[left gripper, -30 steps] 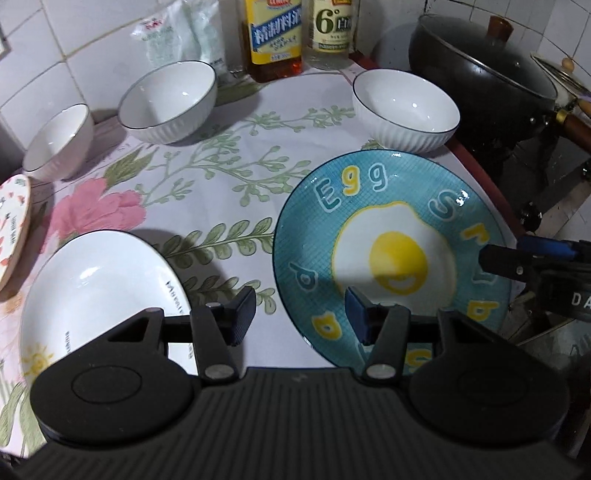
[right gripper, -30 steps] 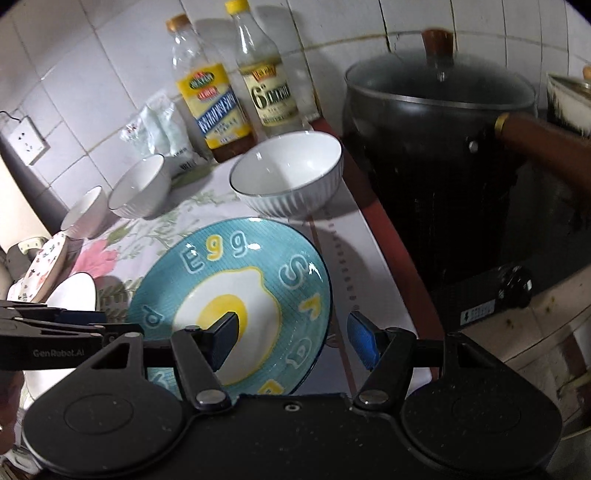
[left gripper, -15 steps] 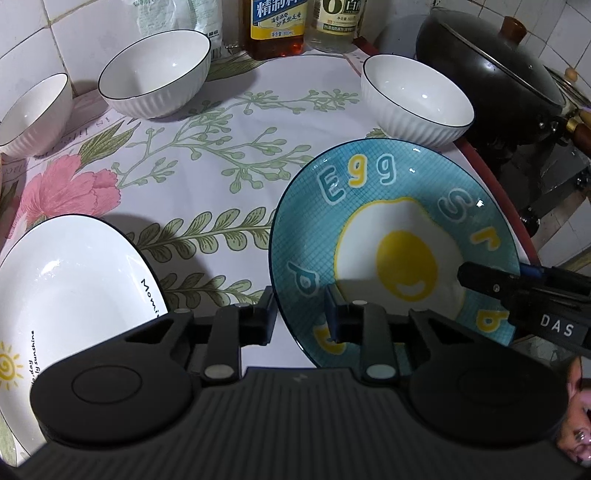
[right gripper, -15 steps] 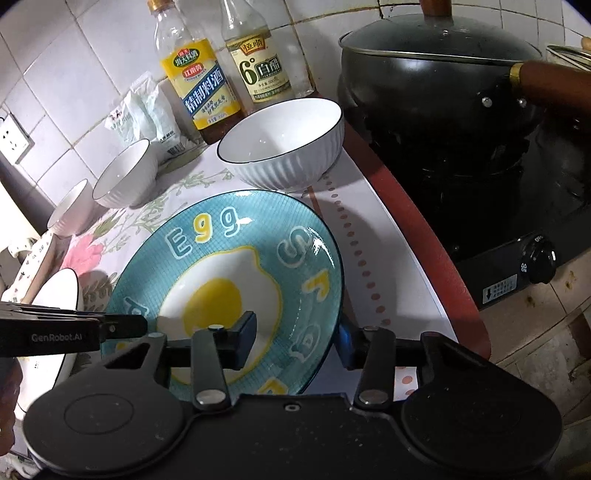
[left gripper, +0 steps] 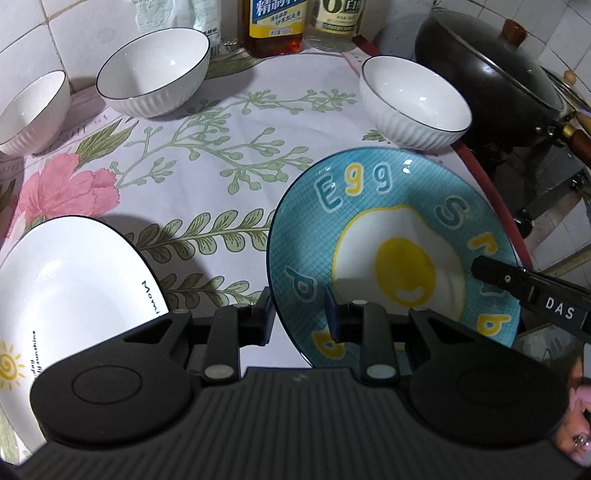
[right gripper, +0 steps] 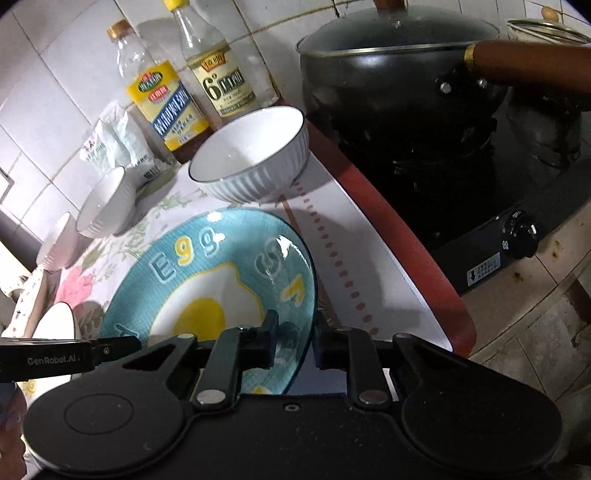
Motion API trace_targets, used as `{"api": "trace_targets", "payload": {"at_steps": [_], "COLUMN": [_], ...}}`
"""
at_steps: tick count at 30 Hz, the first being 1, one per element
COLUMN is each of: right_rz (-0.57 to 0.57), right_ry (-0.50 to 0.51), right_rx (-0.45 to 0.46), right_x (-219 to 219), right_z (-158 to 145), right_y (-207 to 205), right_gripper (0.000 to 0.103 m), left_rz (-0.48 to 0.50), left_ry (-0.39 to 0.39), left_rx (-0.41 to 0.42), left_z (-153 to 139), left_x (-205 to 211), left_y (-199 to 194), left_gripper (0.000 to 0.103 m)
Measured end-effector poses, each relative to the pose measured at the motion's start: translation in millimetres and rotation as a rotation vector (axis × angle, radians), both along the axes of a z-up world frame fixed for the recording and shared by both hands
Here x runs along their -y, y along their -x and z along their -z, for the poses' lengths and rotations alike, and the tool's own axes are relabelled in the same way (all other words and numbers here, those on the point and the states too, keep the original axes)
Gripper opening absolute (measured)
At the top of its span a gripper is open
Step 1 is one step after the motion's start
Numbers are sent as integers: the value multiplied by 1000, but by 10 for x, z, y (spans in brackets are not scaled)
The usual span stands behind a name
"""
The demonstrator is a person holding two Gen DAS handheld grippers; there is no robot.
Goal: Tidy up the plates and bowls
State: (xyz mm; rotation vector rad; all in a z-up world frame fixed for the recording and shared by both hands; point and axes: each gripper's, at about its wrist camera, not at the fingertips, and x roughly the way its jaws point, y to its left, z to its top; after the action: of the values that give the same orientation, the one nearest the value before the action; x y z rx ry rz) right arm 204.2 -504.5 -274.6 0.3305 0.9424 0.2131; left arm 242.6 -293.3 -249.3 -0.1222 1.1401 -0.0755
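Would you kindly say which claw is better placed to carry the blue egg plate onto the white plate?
Probably left. Both are shut on the rim of the blue egg plate, but the left claw grips the edge beside the white plate, while the right claw holds the far edge.

The hand-held gripper (left gripper: 299, 317) body hides the blue plate's (left gripper: 369, 206) near rim. The white plate (left gripper: 66, 280) and the two bottles (left gripper: 275, 26) run off the edges.

Both wrist views look steeply down, close over their claws, sharing the egg plate (left gripper: 391, 236) (right gripper: 221, 280) between them.
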Motion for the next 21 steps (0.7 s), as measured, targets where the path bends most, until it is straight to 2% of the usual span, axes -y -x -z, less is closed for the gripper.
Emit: {"api": "trace_targets", "payload": {"at_steps": [5, 9, 14, 18, 21], "right_rz": [-18, -24, -37, -47, -55], "right_ry": [10, 4, -28, -17, -37], "right_rx": [2, -3, 1, 22, 18], "right_x": [2, 5, 3, -67, -98], "right_z": [-118, -179, -242, -351, -443], "right_y": [106, 174, 249, 335, 381], "right_gripper": [21, 21, 20, 20, 20], "left_rz": [-8, -21, -18, -59, -49], "left_ry": [-14, 5, -27, 21, 19], "left_rx": [7, 7, 24, 8, 22], "left_z": [-123, -230, -377, -538, -660], "left_x": [-2, -61, -71, -181, -251], "left_y": [92, 183, 357, 474, 552], "left_gripper": [26, 26, 26, 26, 26]}}
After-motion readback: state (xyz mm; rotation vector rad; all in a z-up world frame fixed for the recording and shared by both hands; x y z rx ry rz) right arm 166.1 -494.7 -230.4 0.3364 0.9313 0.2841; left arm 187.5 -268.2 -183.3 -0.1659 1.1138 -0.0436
